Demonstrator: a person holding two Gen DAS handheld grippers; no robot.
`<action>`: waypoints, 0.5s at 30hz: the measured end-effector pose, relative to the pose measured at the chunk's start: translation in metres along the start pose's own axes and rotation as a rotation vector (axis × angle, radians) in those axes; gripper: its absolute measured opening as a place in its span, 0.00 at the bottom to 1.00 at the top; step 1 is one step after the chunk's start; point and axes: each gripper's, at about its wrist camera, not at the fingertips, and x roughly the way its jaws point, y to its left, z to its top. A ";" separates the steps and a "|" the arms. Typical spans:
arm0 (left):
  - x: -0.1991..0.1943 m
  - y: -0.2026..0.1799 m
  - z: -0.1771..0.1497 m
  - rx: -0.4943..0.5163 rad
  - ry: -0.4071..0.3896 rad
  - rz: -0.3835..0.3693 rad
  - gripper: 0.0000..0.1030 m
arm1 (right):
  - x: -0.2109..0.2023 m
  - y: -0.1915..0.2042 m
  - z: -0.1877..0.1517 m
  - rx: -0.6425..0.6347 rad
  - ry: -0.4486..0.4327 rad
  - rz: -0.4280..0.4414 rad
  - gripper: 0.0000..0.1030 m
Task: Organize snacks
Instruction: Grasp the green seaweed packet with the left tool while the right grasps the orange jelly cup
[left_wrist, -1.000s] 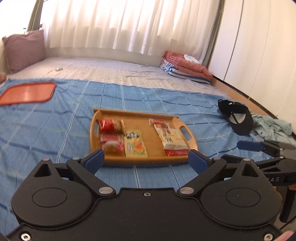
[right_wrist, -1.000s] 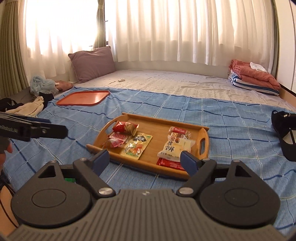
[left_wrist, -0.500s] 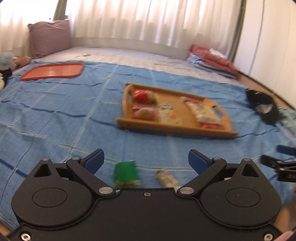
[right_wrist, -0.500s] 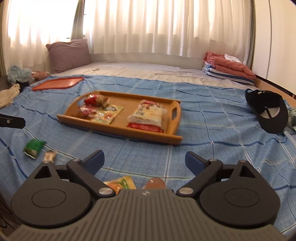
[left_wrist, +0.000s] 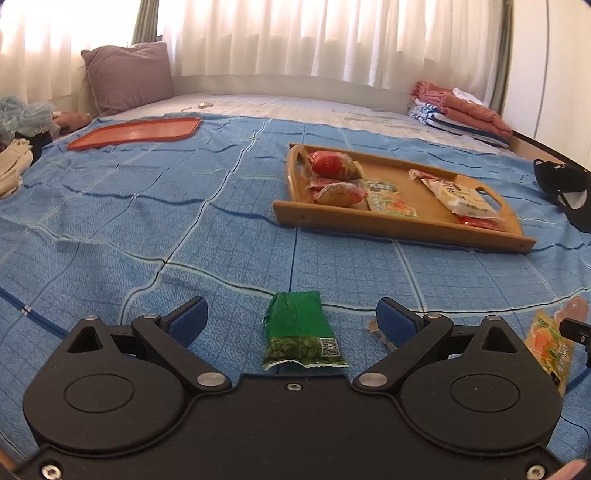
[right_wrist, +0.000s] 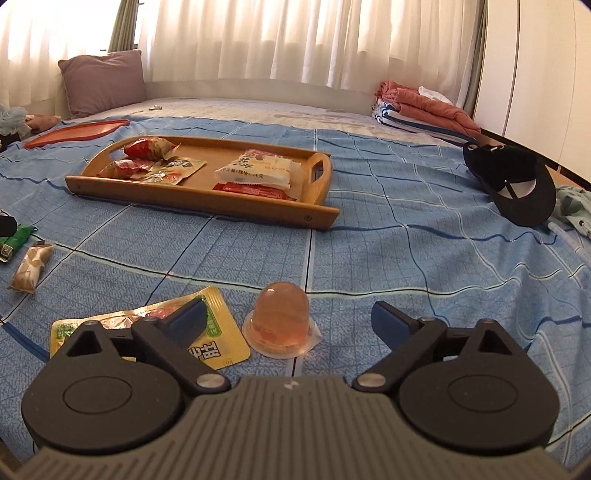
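A wooden tray (left_wrist: 399, 225) (right_wrist: 207, 205) with several snack packets lies on the blue bedspread. My left gripper (left_wrist: 291, 319) is open, low over the spread, with a green snack packet (left_wrist: 301, 334) lying between its fingers, untouched. My right gripper (right_wrist: 290, 319) is open, with a pink jelly cup (right_wrist: 282, 319) standing between its fingers and a yellow packet (right_wrist: 218, 343) under the left finger. A small beige snack bar (right_wrist: 31, 267) and the green packet (right_wrist: 13, 242) lie at the far left of the right wrist view. The yellow packet (left_wrist: 550, 350) and jelly cup (left_wrist: 576, 308) show at the left view's right edge.
An orange tray (left_wrist: 136, 131) lies far left on the spread. A black cap (right_wrist: 517, 184) lies at the right. Folded red and striped cloths (right_wrist: 424, 107) sit at the back right, a mauve pillow (left_wrist: 127, 75) at the back left, loose clothes (left_wrist: 14, 155) at the left edge.
Both grippers have dropped and pulled back from the wooden tray toward the near edge. The green packet now sits between the left fingers and the jelly cup between the right fingers.
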 end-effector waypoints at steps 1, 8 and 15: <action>0.002 0.000 -0.001 -0.007 -0.001 0.005 0.95 | 0.002 0.000 -0.001 0.004 0.002 0.000 0.93; 0.015 -0.002 -0.005 0.001 0.018 0.021 0.88 | 0.006 0.001 -0.005 0.034 0.008 -0.012 0.84; 0.020 -0.009 -0.010 0.055 0.045 0.058 0.83 | 0.007 0.003 -0.005 0.036 0.020 0.012 0.76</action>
